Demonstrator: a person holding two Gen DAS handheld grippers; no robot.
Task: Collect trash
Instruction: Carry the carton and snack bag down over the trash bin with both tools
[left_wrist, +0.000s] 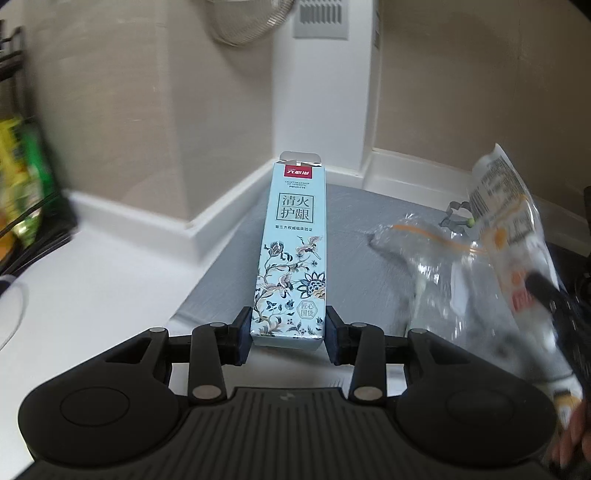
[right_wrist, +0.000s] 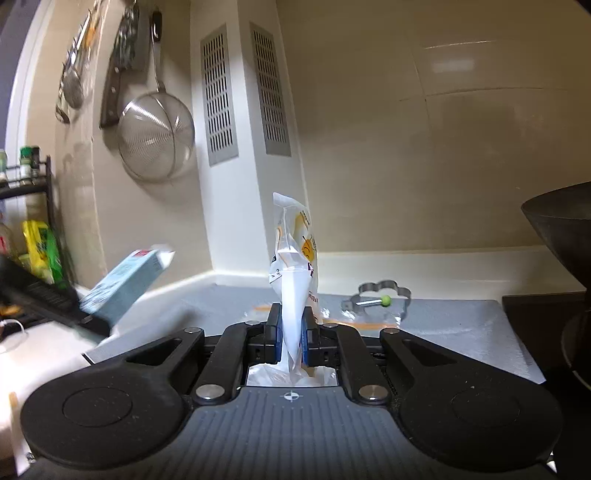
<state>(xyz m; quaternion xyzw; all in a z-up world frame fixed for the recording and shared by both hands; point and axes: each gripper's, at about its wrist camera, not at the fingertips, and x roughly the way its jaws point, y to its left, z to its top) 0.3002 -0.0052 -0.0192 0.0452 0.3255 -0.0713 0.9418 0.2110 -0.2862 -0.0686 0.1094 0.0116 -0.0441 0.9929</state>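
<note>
Here, left tool (left_wrist: 288, 334) clamped on pale-blue carton (left_wrist: 290, 254) reading "清火护龈"; right tool (right_wrist: 291, 334) pinched on printed plastic bag (right_wrist: 293, 258), lettering blurred.

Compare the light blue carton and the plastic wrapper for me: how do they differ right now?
The light blue carton is a stiff printed box; the plastic wrapper is thin, crinkled, partly clear film. The carton sits clamped by its end in the left gripper; the wrapper is pinched flat in the right gripper. Both are lifted off the grey mat.

Left hand-held gripper (left_wrist: 289, 334) clamped, tilted down; right hand-held gripper (right_wrist: 291, 332) pinched, approx. level.
</note>
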